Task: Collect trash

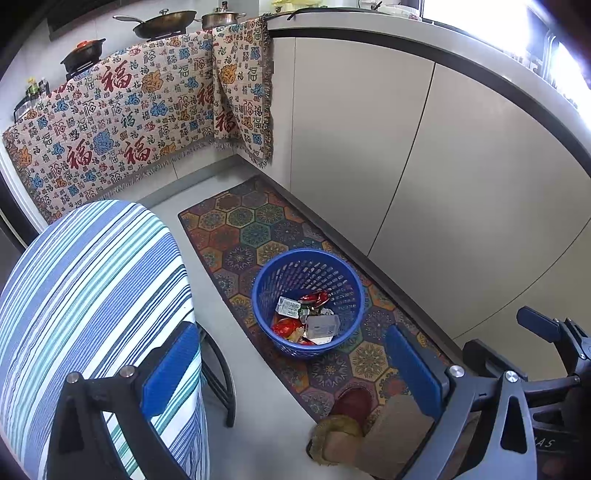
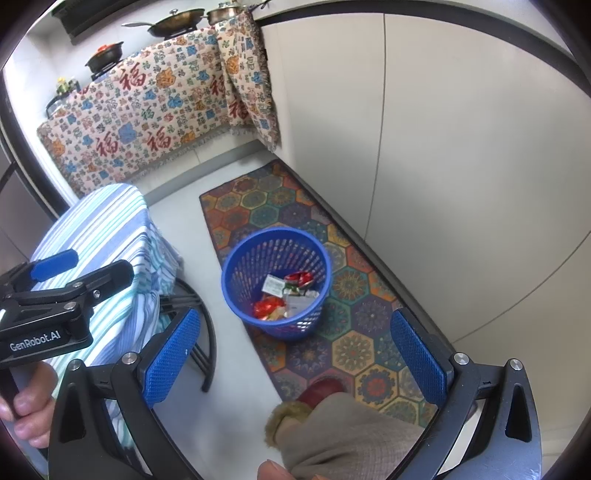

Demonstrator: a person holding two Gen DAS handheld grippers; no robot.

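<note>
Grippers: left gripper [image 1: 291,369] and right gripper [image 2: 293,356] both hang above a kitchen floor, each with its blue-padded fingers [image 1: 170,369] spread wide apart and nothing between them.
Left gripper, seen from the right: in the right wrist view it shows at lower left [image 2: 55,280], gripped by a hand [image 2: 26,406], over the striped cloth.
Foreground: a leg in beige trousers [image 2: 332,435] and a fur-trimmed red slipper [image 2: 321,391] stand at the near end of the mat.
Mat: a runner of coloured hexagons [image 1: 258,229] lies on the grey floor along the base of the white cabinets [image 1: 461,166].
Basket: a blue mesh basket [image 1: 308,258] stands upright on the mat, ahead of both grippers and below them.
Trash: red wrappers, a white packet and other crumpled packaging [image 1: 306,319] lie in the bottom of the basket.
Left side: a stool covered in blue-and-white striped cloth [image 1: 92,295] stands on the bare floor just beside the mat, its black legs showing.
Far end: a patterned cloth with red characters [image 1: 129,122] drapes down from the tabletop, where a frying pan [image 1: 162,20] and lidded pots sit on a stove.
</note>
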